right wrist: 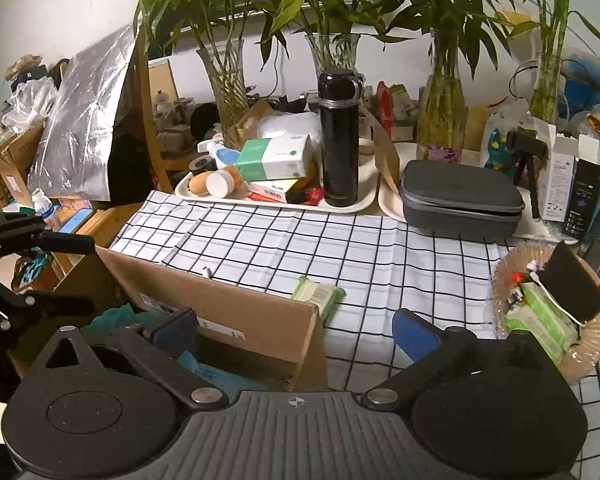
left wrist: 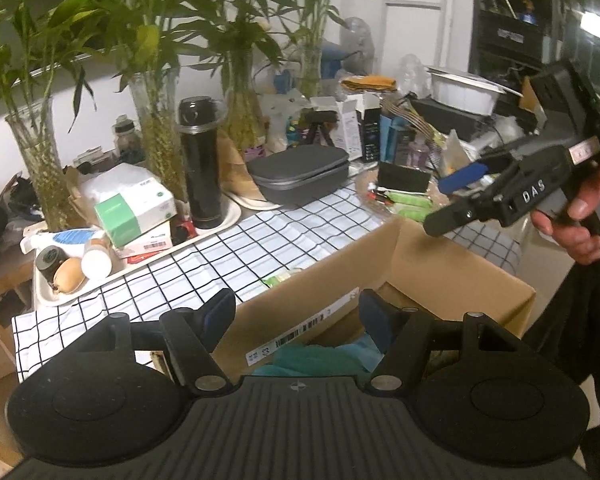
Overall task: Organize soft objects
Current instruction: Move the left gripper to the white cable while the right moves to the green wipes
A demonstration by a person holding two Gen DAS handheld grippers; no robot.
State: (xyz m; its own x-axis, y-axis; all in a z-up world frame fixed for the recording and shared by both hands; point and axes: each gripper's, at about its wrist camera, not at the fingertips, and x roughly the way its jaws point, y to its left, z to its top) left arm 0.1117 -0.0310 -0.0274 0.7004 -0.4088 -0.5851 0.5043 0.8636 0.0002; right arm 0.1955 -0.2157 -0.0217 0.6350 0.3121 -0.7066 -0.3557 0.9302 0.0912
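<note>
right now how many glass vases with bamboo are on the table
4 along the back: one far left, one behind the black flask, one right of it, one far right. Clutter could hide more.

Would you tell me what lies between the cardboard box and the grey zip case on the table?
Only checked tablecloth, bare apart from a green packet right at the cardboard box; the right wrist view shows this up to the grey case.

one cardboard box point(right wrist: 220, 312), one black flask point(right wrist: 338, 140), four glass vases point(right wrist: 224, 84), one grey case point(right wrist: 460, 196), two trays point(right wrist: 352, 206)
</note>
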